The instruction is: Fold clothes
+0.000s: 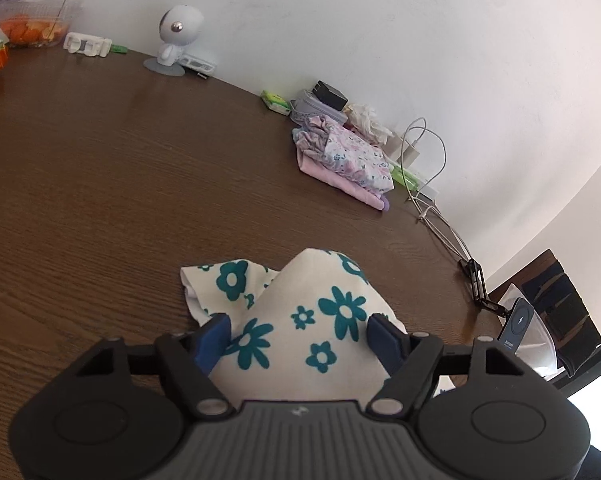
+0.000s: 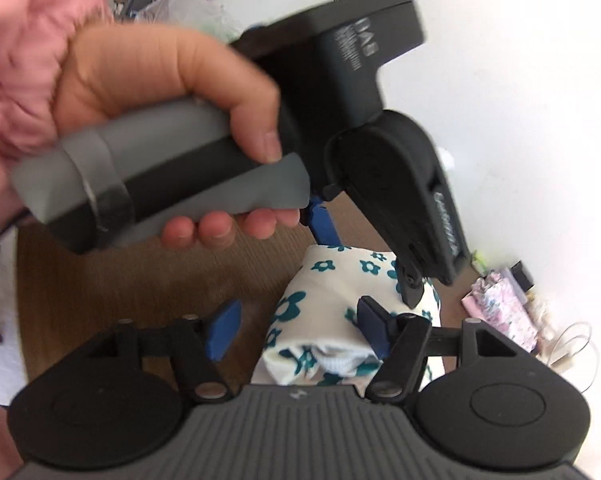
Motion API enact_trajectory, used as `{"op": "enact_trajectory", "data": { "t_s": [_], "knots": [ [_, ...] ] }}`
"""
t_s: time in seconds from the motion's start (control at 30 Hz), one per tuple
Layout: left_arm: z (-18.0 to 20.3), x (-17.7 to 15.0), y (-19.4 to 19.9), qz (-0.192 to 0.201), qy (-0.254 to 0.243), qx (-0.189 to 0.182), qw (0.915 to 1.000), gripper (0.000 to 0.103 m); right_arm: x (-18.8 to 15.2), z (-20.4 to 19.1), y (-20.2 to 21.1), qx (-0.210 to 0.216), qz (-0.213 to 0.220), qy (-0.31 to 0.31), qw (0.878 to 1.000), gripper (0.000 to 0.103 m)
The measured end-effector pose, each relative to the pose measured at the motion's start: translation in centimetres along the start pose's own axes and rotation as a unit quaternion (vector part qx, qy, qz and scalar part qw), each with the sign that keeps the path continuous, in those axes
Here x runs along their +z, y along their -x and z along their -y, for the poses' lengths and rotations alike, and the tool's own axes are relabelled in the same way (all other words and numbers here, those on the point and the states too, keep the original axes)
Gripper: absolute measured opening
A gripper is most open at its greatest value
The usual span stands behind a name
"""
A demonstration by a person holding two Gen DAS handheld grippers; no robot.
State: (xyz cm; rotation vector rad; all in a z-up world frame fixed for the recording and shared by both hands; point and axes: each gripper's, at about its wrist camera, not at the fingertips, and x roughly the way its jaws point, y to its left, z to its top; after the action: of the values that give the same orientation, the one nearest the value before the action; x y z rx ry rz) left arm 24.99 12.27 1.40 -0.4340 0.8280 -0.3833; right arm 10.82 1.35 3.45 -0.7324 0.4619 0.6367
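Two grippers work one white garment with teal flowers (image 1: pixel 300 312), which lies bunched on the brown wooden table (image 1: pixel 100 184) at its near edge. The left gripper (image 1: pixel 298 334) stands wide with the cloth heaped between its blue pads, which do not clearly press it; the right gripper (image 2: pixel 296 328) is also parted, its left pad clear of the cloth and its right pad at the fabric's edge, while a hand (image 2: pixel 160 92) in a pink sleeve grips the left tool's grey handle. Printing on the black tool body (image 2: pixel 352 48) and on the dark charger (image 1: pixel 518 326) is too blurred to read, and a folded pink floral pile (image 1: pixel 344 164) lies near the wall.
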Motion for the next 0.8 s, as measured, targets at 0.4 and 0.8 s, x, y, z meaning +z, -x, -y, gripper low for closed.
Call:
{"op": "enact_trajectory", "data": {
  "t_s": [0.4,0.8],
  "knots": [
    [0.0,-0.3,-0.6,-0.006,-0.014,0.016,0.9998,0.075,-3.2,8.4,-0.2,0.020,0.009,-0.220,0.975,0.049],
    [0.6,-0.4,0.2,0.000,-0.036,0.017,0.9992,0.077,-5.5,8.6,-1.4,0.037,0.014,-0.231,0.972,0.063]
  ]
}}
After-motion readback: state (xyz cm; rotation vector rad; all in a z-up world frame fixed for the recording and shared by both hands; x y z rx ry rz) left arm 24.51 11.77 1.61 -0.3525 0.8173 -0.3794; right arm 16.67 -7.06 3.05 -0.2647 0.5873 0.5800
